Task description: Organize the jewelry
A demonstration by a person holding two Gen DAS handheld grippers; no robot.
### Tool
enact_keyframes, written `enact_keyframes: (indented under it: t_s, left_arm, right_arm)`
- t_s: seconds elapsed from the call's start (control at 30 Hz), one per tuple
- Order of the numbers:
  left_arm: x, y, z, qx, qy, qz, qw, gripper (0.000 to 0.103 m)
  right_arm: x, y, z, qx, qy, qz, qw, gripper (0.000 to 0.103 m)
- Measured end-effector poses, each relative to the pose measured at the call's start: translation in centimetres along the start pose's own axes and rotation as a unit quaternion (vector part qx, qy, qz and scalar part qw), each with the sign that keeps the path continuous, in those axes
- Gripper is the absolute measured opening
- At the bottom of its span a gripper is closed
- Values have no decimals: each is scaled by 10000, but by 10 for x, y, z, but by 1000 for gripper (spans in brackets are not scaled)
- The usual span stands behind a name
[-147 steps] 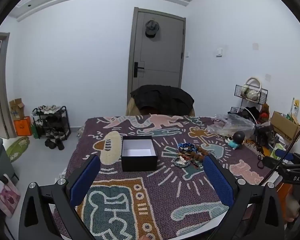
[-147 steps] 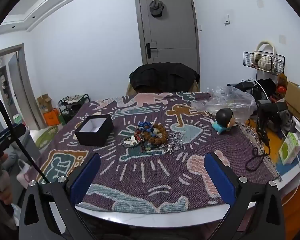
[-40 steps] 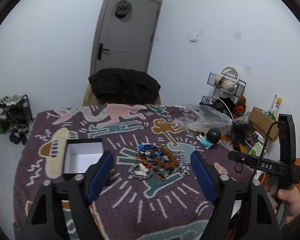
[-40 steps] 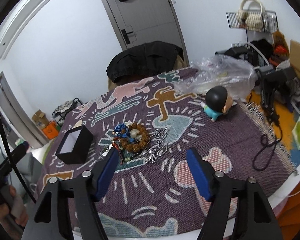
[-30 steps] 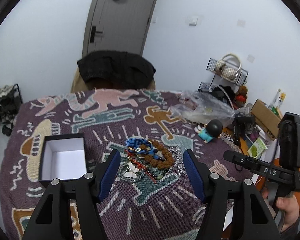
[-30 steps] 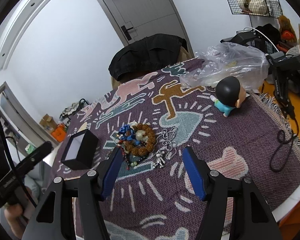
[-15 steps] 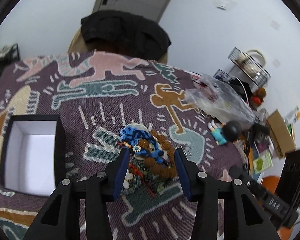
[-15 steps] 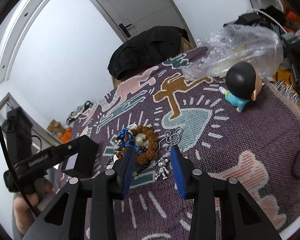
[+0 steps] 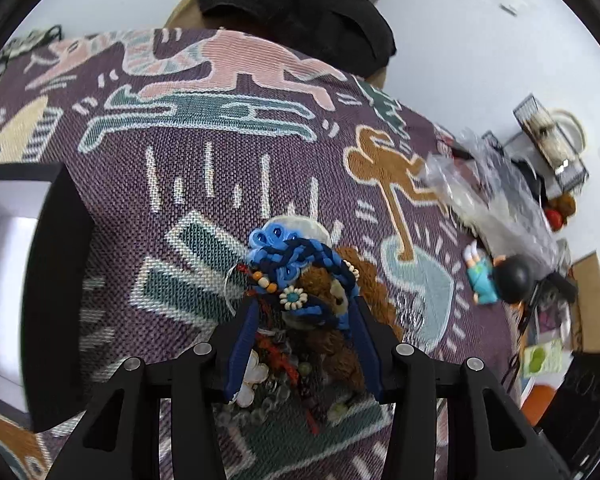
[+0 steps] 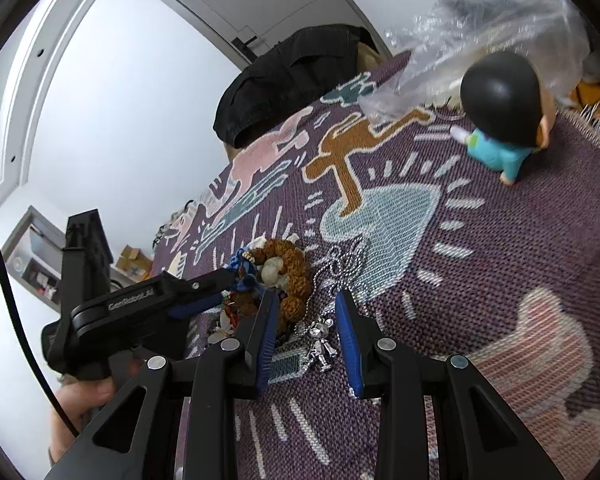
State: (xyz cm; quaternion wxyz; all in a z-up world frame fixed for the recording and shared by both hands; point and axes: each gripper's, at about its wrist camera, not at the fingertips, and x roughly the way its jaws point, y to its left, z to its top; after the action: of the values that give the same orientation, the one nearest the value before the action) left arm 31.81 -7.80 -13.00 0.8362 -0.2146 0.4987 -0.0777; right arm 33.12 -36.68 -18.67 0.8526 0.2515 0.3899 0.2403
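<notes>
Straddling the jewelry pile (image 9: 300,300), I am keeping my left gripper (image 9: 304,300) narrowly parted; my right gripper (image 10: 306,300) is bracketing the silver chain (image 10: 320,336), half-parted, gripping nothing.

You held the left hand-held gripper (image 9: 304,312) low and tilted down, jaws part-closed with a gap between. Your right hand-held gripper (image 10: 306,326) sat beside it, jaws likewise apart, pointing down.

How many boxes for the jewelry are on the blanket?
1: an open black box with a white interior, at the left edge of the left wrist view, left of the jewelry pile. The right wrist view shows none.
</notes>
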Motion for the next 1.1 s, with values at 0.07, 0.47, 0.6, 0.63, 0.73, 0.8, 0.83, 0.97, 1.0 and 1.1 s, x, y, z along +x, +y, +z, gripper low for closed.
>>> enact_keyframes:
  t_s: [0.07,0.47,0.6,0.63,0.73,0.8,0.83,0.97,1.0,1.1]
  left_arm:
    - [4,2,3,-159,-18,-44,9999,48]
    - [1,7,8,-384,-263,-292,9985,5]
    - [-14,4,12,-226,-442,-404,9980,5]
    - [-17,3,12,-199,-478,-426,9977,5]
    - [-32,2,16,-85,-621,-494,9968,4]
    - [-40,1,18,-8,-699,-514,9962,4]
    - [-45,0,19,38,-730,-527,9959,4]
    - [-65,-2,22,279,-857,-566,9943,4]
    - [-69,-3,22,336,-890,-565,9939,4]
    - [-85,-4,22,516,-993,-558,9922,4]
  right_arm:
    - [2,-2,0,44,24,56,10000,32]
    - [14,8,2,-39,139,107,9998,32]
    - [24,14,8,-59,302,73,9995,32]
    - [27,16,9,-74,343,37,9994,32]
    - [36,22,15,-147,457,-31,9988,32]
    - [43,25,18,-232,498,-162,9984,32]
    - [46,26,20,-281,536,-248,9979,32]
    - [63,29,25,-453,753,-575,9945,32]
    - [65,29,25,-499,778,-626,9937,32]
    - [73,33,26,-713,840,-822,9905,32]
